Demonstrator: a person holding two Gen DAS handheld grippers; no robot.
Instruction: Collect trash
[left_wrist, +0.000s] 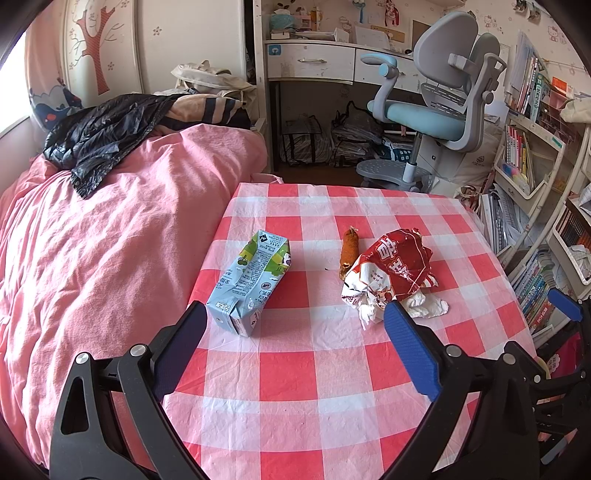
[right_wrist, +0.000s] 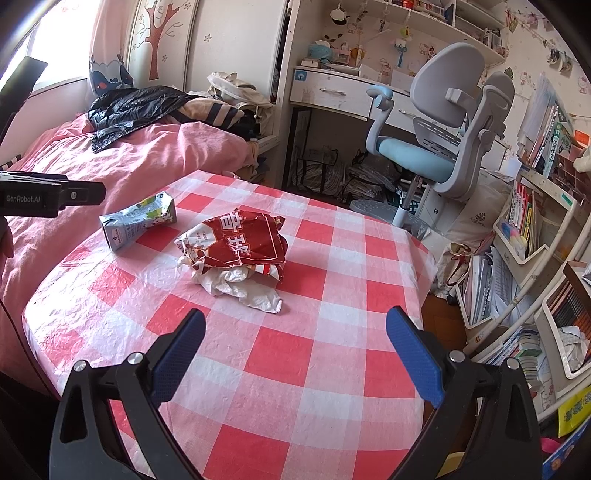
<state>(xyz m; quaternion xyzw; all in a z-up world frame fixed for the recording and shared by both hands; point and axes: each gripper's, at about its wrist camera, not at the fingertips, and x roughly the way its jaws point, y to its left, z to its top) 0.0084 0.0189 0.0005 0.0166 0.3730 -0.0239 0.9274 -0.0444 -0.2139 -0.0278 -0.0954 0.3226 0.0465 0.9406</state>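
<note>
A crushed light-blue drink carton (left_wrist: 251, 280) lies on the red-and-white checked table (left_wrist: 288, 369). To its right lie an orange-brown snack stick (left_wrist: 349, 253) and a crumpled red-and-white wrapper (left_wrist: 395, 269) with white tissue (left_wrist: 424, 308). My left gripper (left_wrist: 295, 325) is open and empty, hovering just short of the carton's near end. In the right wrist view the carton (right_wrist: 138, 221), the wrapper (right_wrist: 240, 243) and the tissue (right_wrist: 251, 288) lie ahead. My right gripper (right_wrist: 295, 332) is open and empty, short of the wrapper. The left gripper's body (right_wrist: 48, 197) shows at the left edge.
A bed with a pink cover (left_wrist: 110, 240) and a black jacket (left_wrist: 107, 136) lies left of the table. A grey-blue desk chair (left_wrist: 443, 103) and a desk (left_wrist: 314, 62) stand behind. Bookshelves (left_wrist: 532, 177) crowd the right side.
</note>
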